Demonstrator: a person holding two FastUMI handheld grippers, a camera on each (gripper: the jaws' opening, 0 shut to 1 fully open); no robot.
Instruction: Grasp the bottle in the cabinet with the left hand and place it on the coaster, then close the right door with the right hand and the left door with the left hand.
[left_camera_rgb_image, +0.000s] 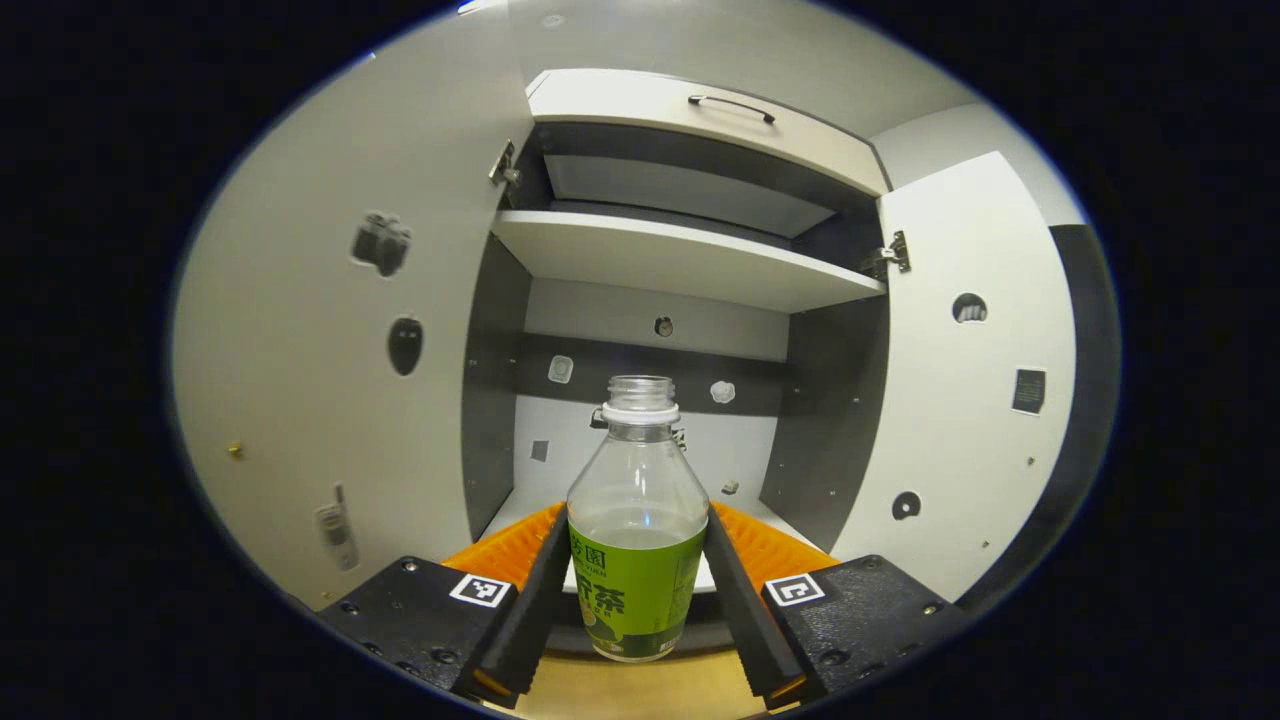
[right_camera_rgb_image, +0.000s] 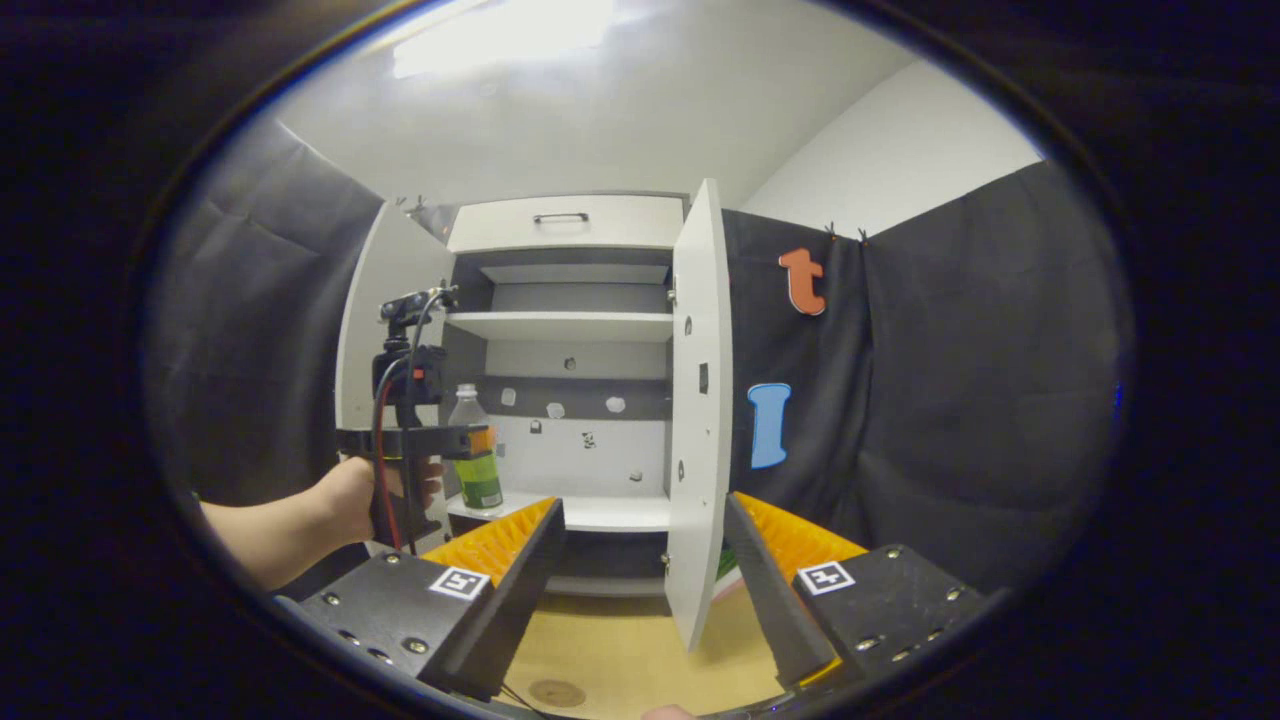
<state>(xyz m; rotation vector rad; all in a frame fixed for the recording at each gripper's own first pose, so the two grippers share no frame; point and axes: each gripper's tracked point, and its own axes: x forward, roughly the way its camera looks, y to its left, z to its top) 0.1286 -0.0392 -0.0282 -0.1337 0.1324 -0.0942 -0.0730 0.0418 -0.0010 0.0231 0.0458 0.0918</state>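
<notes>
A clear bottle (left_camera_rgb_image: 637, 540) with a green label and no cap stands upright between my left gripper's (left_camera_rgb_image: 637, 585) fingers, which press on its two sides. Behind it the white cabinet (left_camera_rgb_image: 690, 262) is open, both doors swung out. In the right gripper view the bottle (right_camera_rgb_image: 478, 470) is in the left gripper (right_camera_rgb_image: 468, 441), held by a hand, at the front left of the lower shelf (right_camera_rgb_image: 600, 512). My right gripper (right_camera_rgb_image: 645, 525) is open and holds nothing, with the right door's (right_camera_rgb_image: 698, 400) edge farther off ahead of it. A round coaster (right_camera_rgb_image: 556, 692) lies on the wooden table below.
The left door (left_camera_rgb_image: 330, 330) stands wide open on the left, the right door (left_camera_rgb_image: 960, 380) on the right. An upper shelf (left_camera_rgb_image: 680, 258) and a drawer with a handle (left_camera_rgb_image: 730, 104) sit above. Black cloth walls surround the cabinet (right_camera_rgb_image: 950, 400).
</notes>
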